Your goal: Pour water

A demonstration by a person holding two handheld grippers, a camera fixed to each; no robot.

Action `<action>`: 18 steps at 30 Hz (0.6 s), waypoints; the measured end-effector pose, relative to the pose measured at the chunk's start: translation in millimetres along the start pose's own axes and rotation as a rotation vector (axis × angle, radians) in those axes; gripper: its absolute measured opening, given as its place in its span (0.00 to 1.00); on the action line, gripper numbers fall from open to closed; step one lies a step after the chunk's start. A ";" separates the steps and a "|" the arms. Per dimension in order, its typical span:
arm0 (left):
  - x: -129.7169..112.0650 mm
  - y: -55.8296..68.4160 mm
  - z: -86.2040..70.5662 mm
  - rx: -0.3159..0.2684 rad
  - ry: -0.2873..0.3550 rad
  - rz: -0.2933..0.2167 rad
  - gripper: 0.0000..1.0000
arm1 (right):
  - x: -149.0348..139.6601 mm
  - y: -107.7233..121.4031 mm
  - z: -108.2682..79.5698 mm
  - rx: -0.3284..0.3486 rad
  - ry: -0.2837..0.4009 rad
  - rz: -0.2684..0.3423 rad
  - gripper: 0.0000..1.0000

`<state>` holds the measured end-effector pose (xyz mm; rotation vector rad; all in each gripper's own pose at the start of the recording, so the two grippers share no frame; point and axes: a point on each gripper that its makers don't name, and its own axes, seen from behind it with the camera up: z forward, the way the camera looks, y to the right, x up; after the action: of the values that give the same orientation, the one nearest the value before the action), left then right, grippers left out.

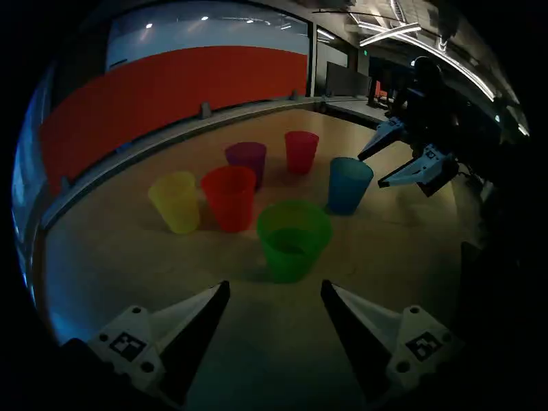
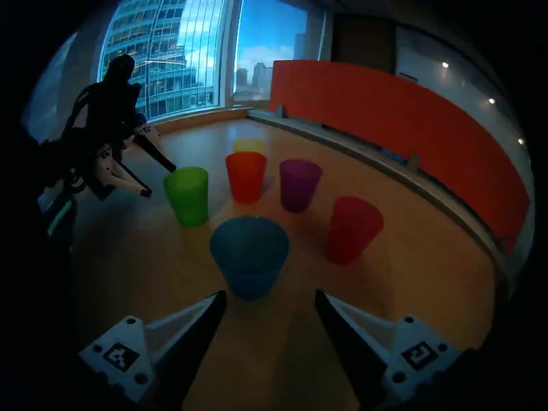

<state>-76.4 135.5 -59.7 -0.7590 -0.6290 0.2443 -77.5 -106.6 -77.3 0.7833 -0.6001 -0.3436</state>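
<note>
Dim and murky in both views. Lit weakly from above by ceiling strips [image 1: 397, 33] in the left gripper view, with small spot glints high up. Backlit in the right gripper view by a window [image 2: 178, 61], bright blue and nearly blown out at the sky, reducing the left gripper [image 2: 159, 181] before it to a near silhouette. Soft, faint shadows on the table [image 1: 103, 274]. Strongly bent at the edges, heavily darkened toward the rim. Fairly sharp mid-frame, grainy in the dark parts.

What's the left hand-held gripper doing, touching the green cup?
Apart. Left gripper view shows bare table between the green cup and the left hand-held gripper.
</note>
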 end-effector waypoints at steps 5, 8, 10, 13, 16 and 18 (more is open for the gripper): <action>-1.1 -6.7 -6.4 0.033 0.016 -0.024 0.99 | 0.7 3.6 -7.6 -0.024 0.011 0.015 1.00; -1.7 -12.9 -10.1 0.061 0.024 -0.038 0.99 | 1.4 5.6 -11.8 -0.039 0.019 0.026 1.00; -1.2 -17.1 -13.0 0.081 0.034 -0.051 0.99 | 1.5 7.7 -15.0 -0.052 0.025 0.035 1.00; 0.6 -22.8 -17.4 0.107 0.054 -0.071 0.99 | 1.8 11.8 -19.7 -0.072 0.036 0.052 1.00; 2.3 -27.9 -21.3 0.131 0.075 -0.086 0.99 | 3.6 16.6 -24.1 -0.093 0.052 0.073 1.00; 3.0 -31.3 -23.4 0.148 0.089 -0.092 0.99 | 5.7 20.0 -26.7 -0.108 0.065 0.088 1.00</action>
<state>-60.1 101.4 -49.3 -0.5940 -0.5539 0.1700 -55.1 -81.4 -75.1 0.6600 -0.5486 -0.2661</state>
